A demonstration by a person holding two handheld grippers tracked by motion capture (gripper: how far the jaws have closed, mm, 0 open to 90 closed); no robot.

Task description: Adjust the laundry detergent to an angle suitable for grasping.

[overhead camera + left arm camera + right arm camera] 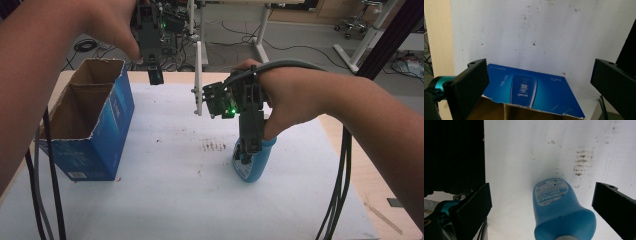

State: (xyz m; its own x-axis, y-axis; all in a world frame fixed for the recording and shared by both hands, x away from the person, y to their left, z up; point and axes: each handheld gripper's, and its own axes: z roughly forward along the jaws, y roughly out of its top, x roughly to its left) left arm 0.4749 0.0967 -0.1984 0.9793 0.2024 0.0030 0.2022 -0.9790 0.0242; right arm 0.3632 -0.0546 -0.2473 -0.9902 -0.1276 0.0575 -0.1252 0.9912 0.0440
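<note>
Blue bottle (pixel 559 212) upright on white table cover (pixel 175 200), well right of open blue box (pixel 90 125). Right gripper (pixel 541 207) spread wide above bottle; left gripper (pixel 537 85) spread wide above box.

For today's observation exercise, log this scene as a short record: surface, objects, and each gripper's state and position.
surface: white sheet on a table
box: blue carton, top open, at left
bottle: blue, lying on the sheet
left gripper: open, above the box
right gripper: open, jaws either side of the bottle, not touching
</note>
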